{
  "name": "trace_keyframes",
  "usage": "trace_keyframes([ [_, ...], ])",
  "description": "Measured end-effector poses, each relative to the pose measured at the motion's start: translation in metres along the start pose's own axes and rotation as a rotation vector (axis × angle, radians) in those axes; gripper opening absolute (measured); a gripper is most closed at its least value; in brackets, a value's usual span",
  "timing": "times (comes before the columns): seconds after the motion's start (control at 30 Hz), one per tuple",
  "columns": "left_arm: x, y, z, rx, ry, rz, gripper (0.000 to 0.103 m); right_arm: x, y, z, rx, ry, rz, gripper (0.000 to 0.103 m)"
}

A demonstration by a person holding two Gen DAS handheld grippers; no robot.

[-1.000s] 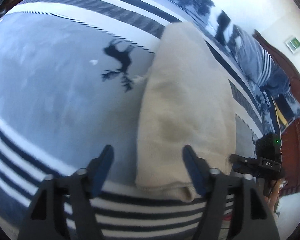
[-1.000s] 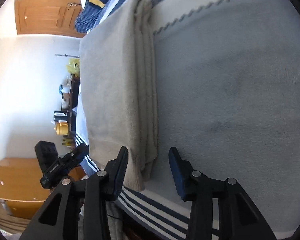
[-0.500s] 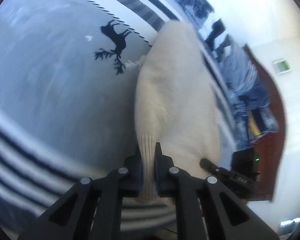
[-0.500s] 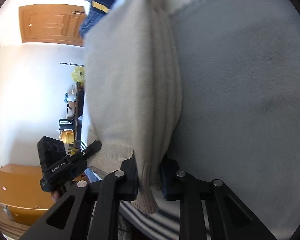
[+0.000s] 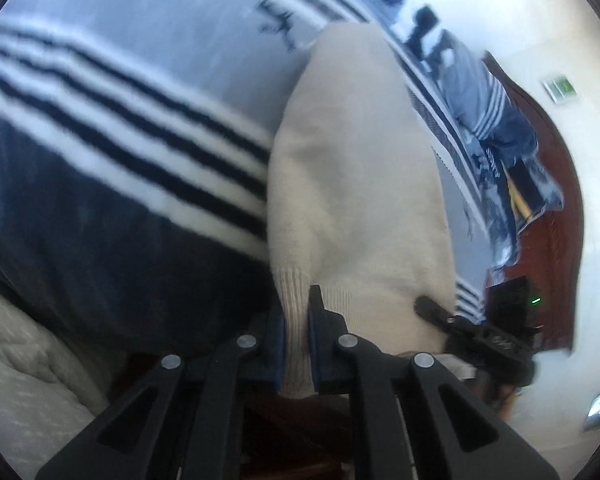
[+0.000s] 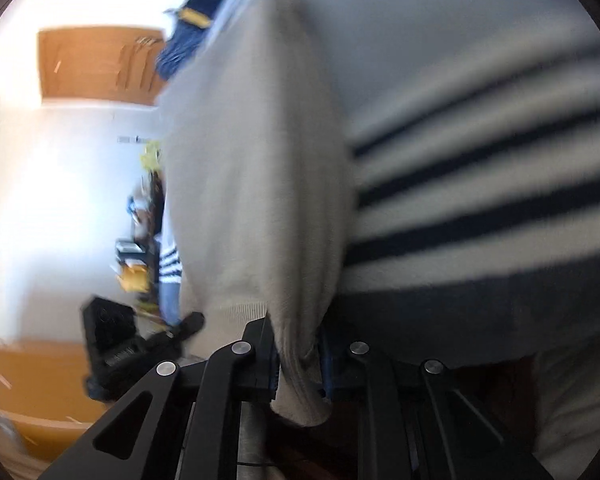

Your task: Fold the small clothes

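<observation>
A cream knitted garment [image 5: 356, 184] is seen stretched lengthwise over a bed covered by a striped blue and white blanket [image 5: 112, 120]. Its ribbed hem is pinched between the fingers [image 5: 320, 320] of the left gripper [image 5: 296, 340], a short flap of cloth hanging out behind them. In the right wrist view, the folded edge of the garment [image 6: 252, 168] is clamped between the fingers [image 6: 260, 344] of the right gripper [image 6: 298, 360], the bunched cloth drooping below them. The right view is blurred.
</observation>
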State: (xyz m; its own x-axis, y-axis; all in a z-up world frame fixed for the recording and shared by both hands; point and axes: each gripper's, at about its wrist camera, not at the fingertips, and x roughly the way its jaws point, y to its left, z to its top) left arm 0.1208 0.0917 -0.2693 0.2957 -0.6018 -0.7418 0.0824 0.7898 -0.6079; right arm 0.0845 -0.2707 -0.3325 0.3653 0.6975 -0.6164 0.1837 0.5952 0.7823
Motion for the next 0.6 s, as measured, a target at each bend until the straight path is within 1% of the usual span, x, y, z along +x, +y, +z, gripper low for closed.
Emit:
trace_keyframes([
  [0.03,0.0,0.002,-0.005,0.018,0.003,0.029,0.01,-0.004,0.011,-0.002,-0.038,-0.015,-0.018,0.017],
  [0.07,0.005,0.004,-0.007,0.019,0.018,0.064,0.011,-0.005,0.016,-0.005,-0.046,-0.022,-0.028,0.017],
  [0.1,0.009,0.006,-0.008,0.012,0.031,0.09,0.017,-0.005,0.017,-0.009,-0.042,-0.026,-0.031,0.017],
  [0.13,0.013,0.008,-0.008,0.009,0.041,0.125,0.022,-0.004,0.014,-0.014,-0.036,-0.025,-0.053,0.019],
  [0.17,0.016,0.011,-0.01,0.013,0.044,0.169,0.035,0.0,0.011,-0.018,-0.036,-0.02,-0.1,0.023],
  [0.2,0.016,0.011,-0.01,0.022,0.036,0.199,0.046,0.009,0.019,-0.021,-0.03,-0.013,-0.15,0.031],
  [0.23,0.013,0.01,-0.01,0.029,0.019,0.231,0.048,0.011,0.016,-0.023,-0.014,-0.002,-0.198,0.043],
  [0.3,0.0,0.007,-0.009,0.035,-0.025,0.243,0.049,-0.001,0.02,-0.021,0.009,-0.034,-0.182,0.048],
  [0.33,-0.006,0.004,-0.009,0.048,-0.046,0.249,0.05,-0.01,0.025,-0.02,0.004,-0.061,-0.18,0.053],
  [0.37,-0.013,0.0,-0.008,0.068,-0.075,0.264,0.053,-0.023,0.031,-0.018,-0.007,-0.111,-0.202,0.054],
  [0.4,-0.019,-0.005,-0.006,0.083,-0.098,0.276,0.059,-0.03,0.039,-0.018,-0.011,-0.144,-0.223,0.056],
  [0.43,-0.022,-0.008,-0.003,0.088,-0.11,0.275,0.061,-0.044,0.043,-0.018,-0.015,-0.194,-0.243,0.056],
  [0.5,-0.026,-0.019,0.01,0.117,-0.127,0.258,0.064,-0.058,0.047,-0.019,-0.017,-0.246,-0.234,0.056],
  [0.57,-0.023,-0.031,0.019,0.163,-0.129,0.273,0.067,-0.065,0.051,-0.025,-0.004,-0.286,-0.226,0.052],
  [0.6,-0.019,-0.033,0.026,0.175,-0.12,0.271,0.068,-0.066,0.054,-0.02,-0.007,-0.284,-0.218,0.047],
])
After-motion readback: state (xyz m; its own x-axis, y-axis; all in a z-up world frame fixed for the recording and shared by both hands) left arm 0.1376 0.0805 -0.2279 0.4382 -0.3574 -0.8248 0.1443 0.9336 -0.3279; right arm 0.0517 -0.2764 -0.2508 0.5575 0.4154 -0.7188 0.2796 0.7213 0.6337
